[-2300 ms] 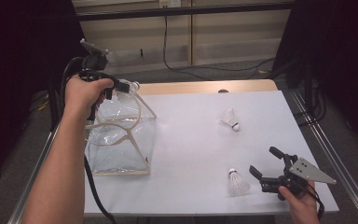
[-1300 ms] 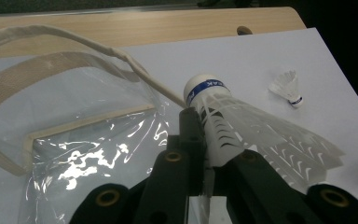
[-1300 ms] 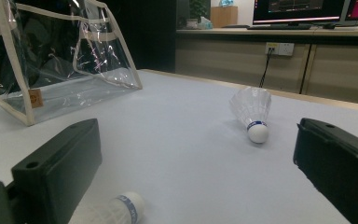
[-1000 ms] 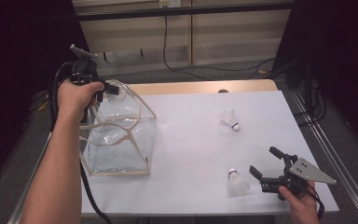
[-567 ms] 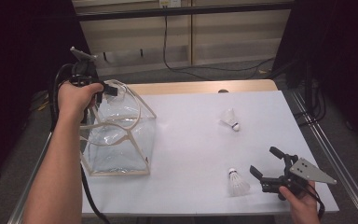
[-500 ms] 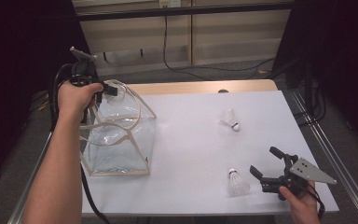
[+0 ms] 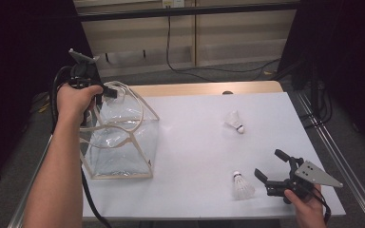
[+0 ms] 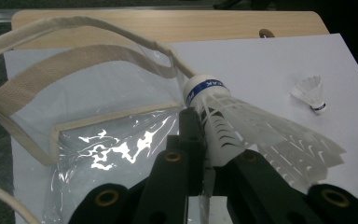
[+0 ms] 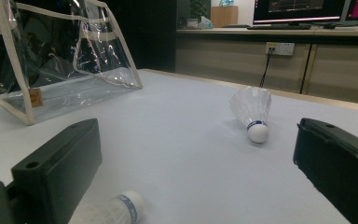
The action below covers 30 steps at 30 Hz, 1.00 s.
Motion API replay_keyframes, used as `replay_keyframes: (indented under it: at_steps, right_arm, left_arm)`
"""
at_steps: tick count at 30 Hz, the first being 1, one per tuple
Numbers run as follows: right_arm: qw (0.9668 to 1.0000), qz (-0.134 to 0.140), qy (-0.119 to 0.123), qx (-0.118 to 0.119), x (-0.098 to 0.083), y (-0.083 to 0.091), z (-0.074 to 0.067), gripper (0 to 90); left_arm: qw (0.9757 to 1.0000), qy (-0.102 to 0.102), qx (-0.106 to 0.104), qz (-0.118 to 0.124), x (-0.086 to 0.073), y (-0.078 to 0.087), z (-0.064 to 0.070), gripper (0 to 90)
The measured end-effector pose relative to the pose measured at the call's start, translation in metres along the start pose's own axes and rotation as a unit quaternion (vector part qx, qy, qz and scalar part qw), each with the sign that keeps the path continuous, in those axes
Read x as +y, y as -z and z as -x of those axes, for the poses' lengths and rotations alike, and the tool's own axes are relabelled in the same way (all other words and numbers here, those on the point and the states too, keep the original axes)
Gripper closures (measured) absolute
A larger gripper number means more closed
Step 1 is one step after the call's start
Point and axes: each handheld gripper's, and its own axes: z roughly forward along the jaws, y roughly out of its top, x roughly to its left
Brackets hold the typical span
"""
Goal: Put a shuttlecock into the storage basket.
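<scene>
- Your left hand-held gripper (image 7: 116, 92) sits at the upper left of the high view, above the open top of the clear bag (image 7: 123, 142).
- In the left gripper view its jaws are pinched on a white shuttlecock (image 8: 242, 126), gripping it at the skirt near the cork. The blue-banded cork points up and away toward the centre of the frame, and the feathers fan out to the lower right.
- Below that shuttlecock in the same view lies the bag's cream-trimmed opening, with its webbing handles (image 8: 42, 79) looping across the upper left.
- The bag stands on the left part of the white counter (image 7: 195, 133), its handles arching over the mouth.
- Your right hand-held gripper (image 7: 271, 166) rests low at the lower right of the high view, its jaws spread wide with nothing between them.
- A second shuttlecock (image 7: 241, 186) lies just left of that gripper's near jaw; in the right gripper view its cork shows at the bottom edge beside the left jaw.
- A third shuttlecock (image 7: 234, 122) lies on its side right of centre, well apart from both grippers.
</scene>
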Motion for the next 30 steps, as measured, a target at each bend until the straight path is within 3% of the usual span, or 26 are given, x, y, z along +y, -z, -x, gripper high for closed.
replay_keyframes:
  at_steps: [30]
  right_arm:
    - [1.0000,0.000,0.001,0.000,-0.0002,-0.0001,0.0002,0.7]
  left_arm:
    - [0.9999,0.010,0.010,0.001,-0.0012,-0.0102,-0.0064,87.1]
